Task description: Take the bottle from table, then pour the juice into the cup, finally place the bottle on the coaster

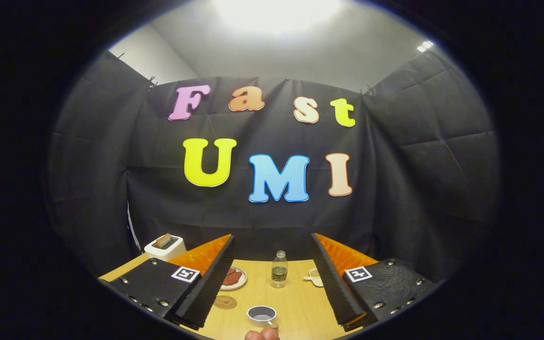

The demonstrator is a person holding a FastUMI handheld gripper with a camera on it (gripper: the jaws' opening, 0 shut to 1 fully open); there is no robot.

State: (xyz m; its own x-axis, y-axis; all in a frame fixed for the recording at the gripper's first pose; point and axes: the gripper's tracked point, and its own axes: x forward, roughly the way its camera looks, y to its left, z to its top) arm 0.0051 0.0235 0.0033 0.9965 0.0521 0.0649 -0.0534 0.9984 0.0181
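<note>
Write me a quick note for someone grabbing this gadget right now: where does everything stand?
Gripper: open, fingers spread wide, holding nothing.
Bottle: upright on the table, beyond the fingers, some dark juice in the bottom.
Cup: between the fingers, near you; a hand touches it.
Coaster: beside the left finger, bare.
Done: nothing yet.
Left: grab bottle, pour into cup, set bottle on coaster.

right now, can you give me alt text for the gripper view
The open gripper faces a clear plastic bottle of dark juice standing on the wooden table, beyond its fingers. Between them sits a small grey cup; a round brown coaster lies beside one finger.
</note>
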